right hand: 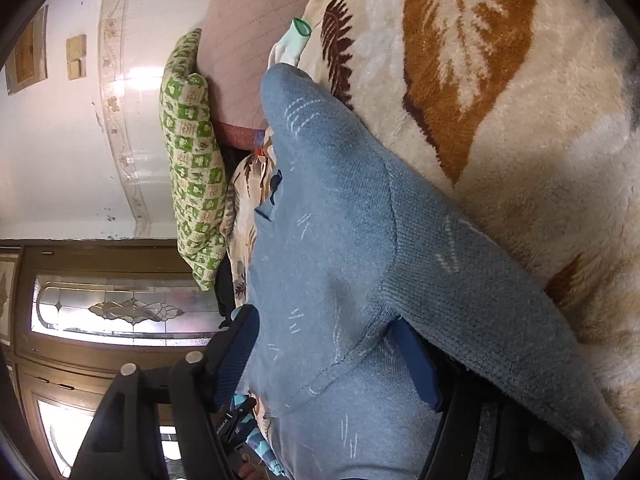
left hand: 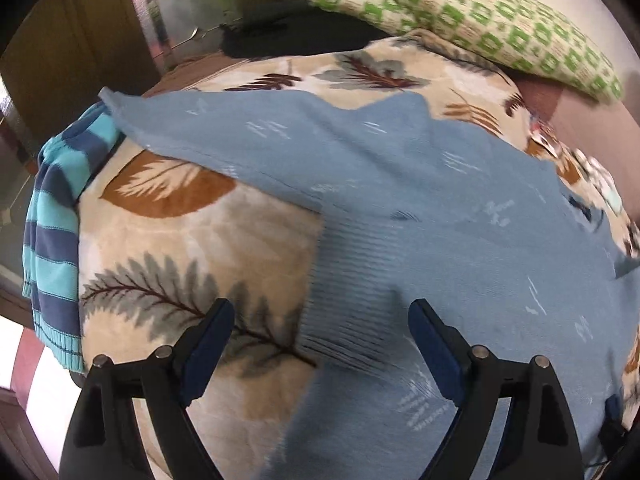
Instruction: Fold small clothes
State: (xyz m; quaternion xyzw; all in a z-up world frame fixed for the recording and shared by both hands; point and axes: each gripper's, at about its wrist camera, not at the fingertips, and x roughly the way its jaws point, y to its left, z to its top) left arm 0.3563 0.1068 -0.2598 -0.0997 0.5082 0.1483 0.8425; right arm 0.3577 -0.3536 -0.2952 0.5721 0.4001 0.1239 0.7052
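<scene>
Here the blue knit sweater [left hand: 400, 208] lies spread across the leaf-print blanket [left hand: 192, 248], and everything else sits in relation to it. In the left wrist view its ribbed hem band runs down toward the camera, and one sleeve reaches away toward the striped garment [left hand: 56, 232], a turquoise and navy knit hanging over the blanket's edge just beyond that sleeve's tip. The left gripper [left hand: 320, 320] hovers over the sweater's hem edge with its fingers spread wide; one blue pad is above the bare blanket beside the sweater, the other above the ribbed knit, and nothing is held between them.

On the far side of the sweater a green checked pillow [left hand: 472, 16] rests on the blanket's far edge, with a dark cloth [left hand: 296, 32] next to it.

In the right wrist view, which is turned on its side, the sweater fills the middle of the frame. The right gripper [right hand: 328, 356] has sweater fabric bunched between its fingers, a fold of the knit draping over the far finger; the fingers stand fairly far apart, and whether they are pinching the cloth I cannot tell. Beyond the sweater's far tip lies a small white and green sock [right hand: 294, 42]
</scene>
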